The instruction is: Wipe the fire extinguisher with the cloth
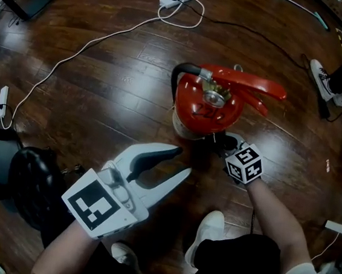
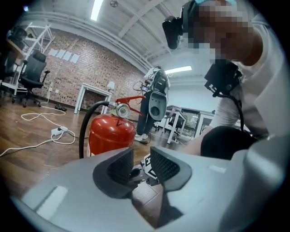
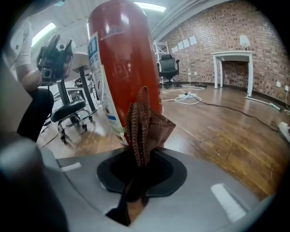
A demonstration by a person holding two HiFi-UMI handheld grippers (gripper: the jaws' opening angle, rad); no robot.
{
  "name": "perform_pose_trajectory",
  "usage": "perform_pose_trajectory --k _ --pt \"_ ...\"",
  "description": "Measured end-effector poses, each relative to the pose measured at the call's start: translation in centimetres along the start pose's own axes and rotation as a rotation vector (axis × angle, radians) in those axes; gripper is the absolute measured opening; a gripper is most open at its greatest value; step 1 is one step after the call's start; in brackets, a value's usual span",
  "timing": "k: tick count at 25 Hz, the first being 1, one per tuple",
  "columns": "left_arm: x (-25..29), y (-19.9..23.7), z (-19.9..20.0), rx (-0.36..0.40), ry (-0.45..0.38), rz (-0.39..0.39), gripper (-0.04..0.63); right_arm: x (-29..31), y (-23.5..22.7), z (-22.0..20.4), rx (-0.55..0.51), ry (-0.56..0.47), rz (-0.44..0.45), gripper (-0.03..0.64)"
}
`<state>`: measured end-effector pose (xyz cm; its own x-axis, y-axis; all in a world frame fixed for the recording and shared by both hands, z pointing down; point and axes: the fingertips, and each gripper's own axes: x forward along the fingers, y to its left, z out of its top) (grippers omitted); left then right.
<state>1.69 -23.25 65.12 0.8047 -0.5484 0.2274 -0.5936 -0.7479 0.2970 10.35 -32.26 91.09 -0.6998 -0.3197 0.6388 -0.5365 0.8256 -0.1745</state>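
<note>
- Head view: the fire extinguisher (image 1: 207, 107) stands upright, with the right gripper (image 1: 222, 142) at its base and the left gripper (image 1: 182, 161) just beside.
- Left gripper view: jaws parted, empty (idle).
- Right gripper view: jaws pinch the cloth (image 3: 145, 122) just beside the extinguisher. This looks like the wiping step; next, rub it along the body.

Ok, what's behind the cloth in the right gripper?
The red fire extinguisher stands right behind the cloth, which the right gripper pinches. The cloth covers part of its lower body, so whether they touch can't be seen.

Red fire extinguisher (image 1: 207, 110) upright on floor, brown cloth (image 3: 144, 124) against it
</note>
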Motion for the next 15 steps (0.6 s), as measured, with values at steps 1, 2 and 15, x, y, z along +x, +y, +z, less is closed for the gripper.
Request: perform_pose_trajectory --k 1,2,15 --pt "-0.1 0.1 0.0 -0.002 0.001 0.002 0.115 0.2 0.0 -0.4 -0.003 0.017 -0.001 0.052" --pt "-0.1 0.3 0.0 -0.005 0.0 0.003 0.115 0.3 0.0 -0.6 -0.004 0.029 -0.004 0.052" --pt "1.2 0.6 -1.4 0.015 0.042 -0.05 0.115 -10.0 2.0 8.1 -0.013 -0.214 -0.055 0.052"
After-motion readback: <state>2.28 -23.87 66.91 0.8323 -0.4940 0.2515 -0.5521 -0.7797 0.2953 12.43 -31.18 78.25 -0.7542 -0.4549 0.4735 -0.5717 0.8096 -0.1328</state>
